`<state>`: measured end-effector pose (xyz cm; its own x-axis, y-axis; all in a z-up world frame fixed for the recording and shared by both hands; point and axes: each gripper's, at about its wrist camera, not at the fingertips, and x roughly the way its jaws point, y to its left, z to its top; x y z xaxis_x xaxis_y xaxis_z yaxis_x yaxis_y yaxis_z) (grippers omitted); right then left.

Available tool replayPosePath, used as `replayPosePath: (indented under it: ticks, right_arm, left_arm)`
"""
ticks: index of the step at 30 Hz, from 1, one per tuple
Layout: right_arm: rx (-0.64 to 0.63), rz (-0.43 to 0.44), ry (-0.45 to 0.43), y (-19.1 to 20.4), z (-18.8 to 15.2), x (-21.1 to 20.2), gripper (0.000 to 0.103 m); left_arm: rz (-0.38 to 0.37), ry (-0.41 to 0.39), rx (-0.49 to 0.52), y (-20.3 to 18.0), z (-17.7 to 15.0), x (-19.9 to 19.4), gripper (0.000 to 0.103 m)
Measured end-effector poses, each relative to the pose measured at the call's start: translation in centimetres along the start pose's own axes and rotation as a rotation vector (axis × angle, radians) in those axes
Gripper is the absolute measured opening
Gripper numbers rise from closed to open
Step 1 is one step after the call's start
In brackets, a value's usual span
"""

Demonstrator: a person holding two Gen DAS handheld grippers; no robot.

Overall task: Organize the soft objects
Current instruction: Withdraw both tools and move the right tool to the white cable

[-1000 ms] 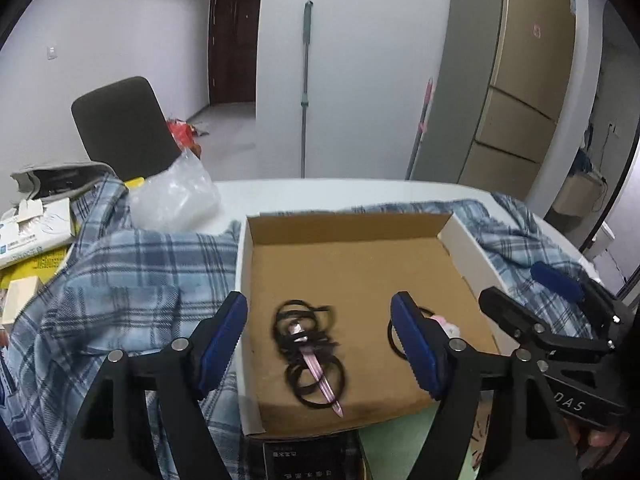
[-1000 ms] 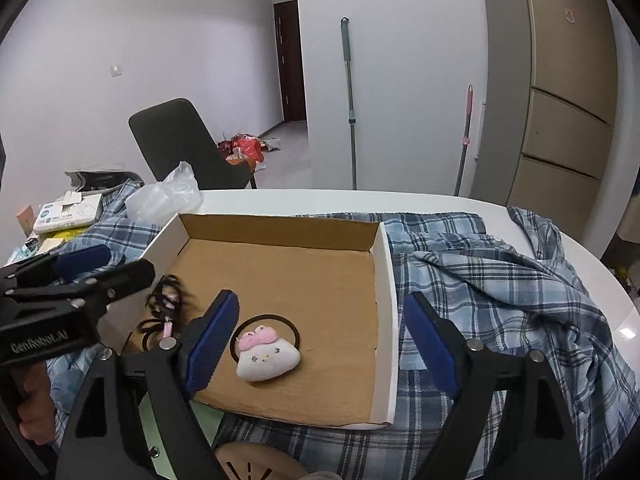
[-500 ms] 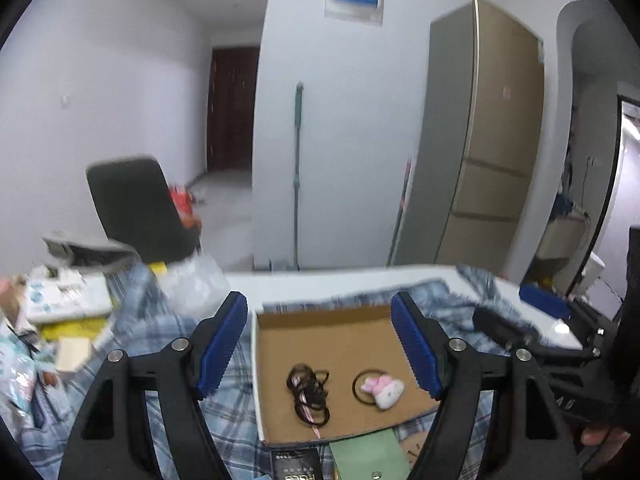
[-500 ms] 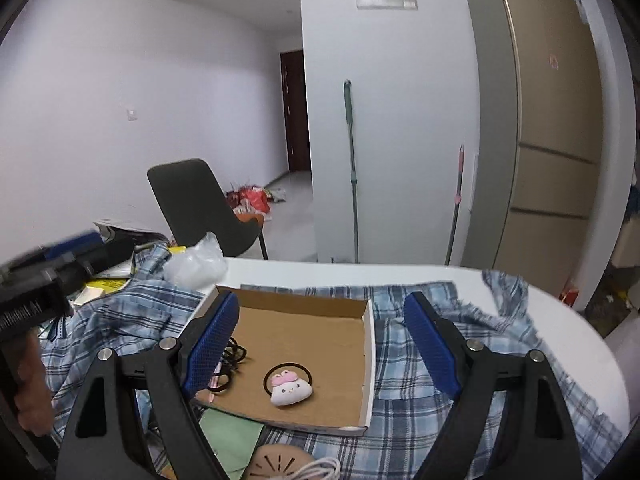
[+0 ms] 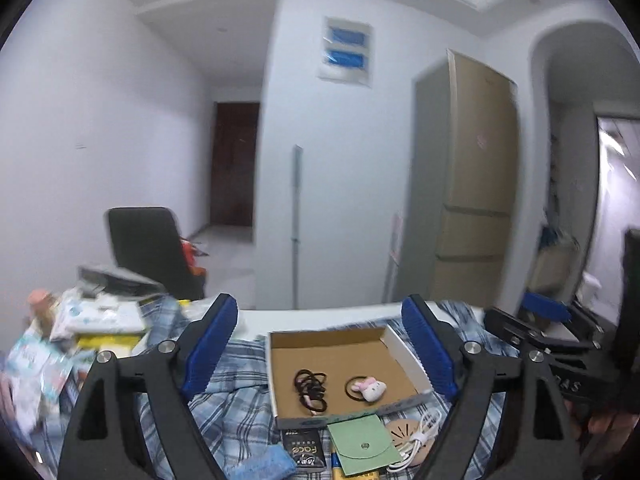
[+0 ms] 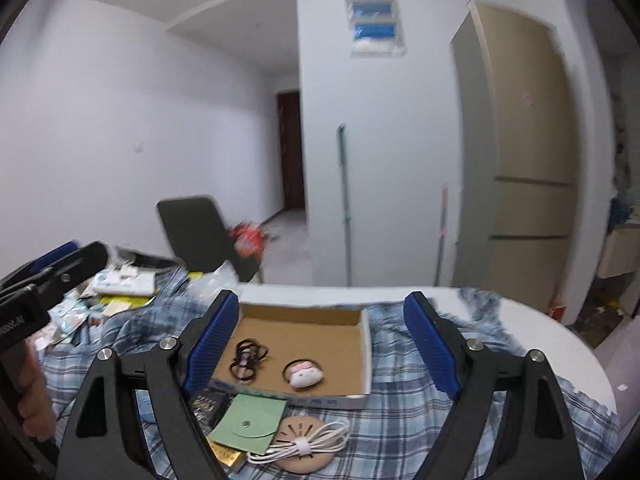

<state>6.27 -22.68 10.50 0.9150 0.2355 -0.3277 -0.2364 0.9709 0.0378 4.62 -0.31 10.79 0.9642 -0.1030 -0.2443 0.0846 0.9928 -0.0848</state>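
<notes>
Tongs first, from the left wrist view: the left gripper (image 5: 322, 346) stands with its blue pads spread wide, its jaws having just opened further, and nothing lies between them or touches them. Below and beyond sits a shallow cardboard box (image 5: 404, 350) on a blue checked cloth (image 5: 236, 396). In the box lie a bunch of black hair ties (image 5: 310, 388) on the left and, apart from it, a hair tie with a plush rabbit (image 5: 368, 388) on the right. Just in front of the box are a green pouch (image 5: 360, 446), a coiled white cable (image 5: 420, 440), a dark packet (image 5: 302, 450) and a blue sponge-like pad (image 5: 262, 466); that pad shows only here. The right gripper (image 5: 548, 332) appears at the right edge, blurred.

From the right wrist view, the right gripper (image 6: 322, 344) is likewise spread wide and empty, held above the cloth (image 6: 404, 412). The box (image 6: 366, 356) holds the same black hair ties (image 6: 248, 360) and plush rabbit (image 6: 306, 374). The cable (image 6: 304, 446) here rests on a round slotted disc (image 6: 302, 438), beside the green pouch (image 6: 250, 422). This view alone shows the white table edge (image 6: 576, 348) to the right, and the left gripper (image 6: 52, 270) with a hand (image 6: 34, 392) at the left.
</notes>
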Motion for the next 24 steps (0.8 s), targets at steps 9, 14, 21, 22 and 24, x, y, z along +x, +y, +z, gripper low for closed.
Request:
replayPosePath:
  ticks: [9,14,21,22,24]
  right_arm:
    - [-0.033,-0.029,-0.031,0.9,-3.9,-2.6,0.084]
    - [-0.032,-0.035,0.007,0.9,-5.6,-2.5,0.084]
    - [0.036,-0.020,0.125,0.3,-7.0,-0.7,0.084]
    - [0.057,-0.014,0.154,0.1,-7.2,-0.3,0.084]
    - [0.085,-0.009,0.209,-0.2,-7.8,0.5,0.084]
  left_arm:
    - [0.032,-0.110,0.015,1.1,-4.8,-3.8,0.103]
    - [0.030,-0.093,0.044,1.5,-7.1,-3.3,0.103]
    - [0.044,-0.012,0.070,1.8,-10.1,-1.7,0.103]
    - [0.042,-0.004,0.068,1.8,-10.3,-1.5,0.103]
    - [0.039,0.017,0.058,1.9,-10.6,-1.0,0.103]
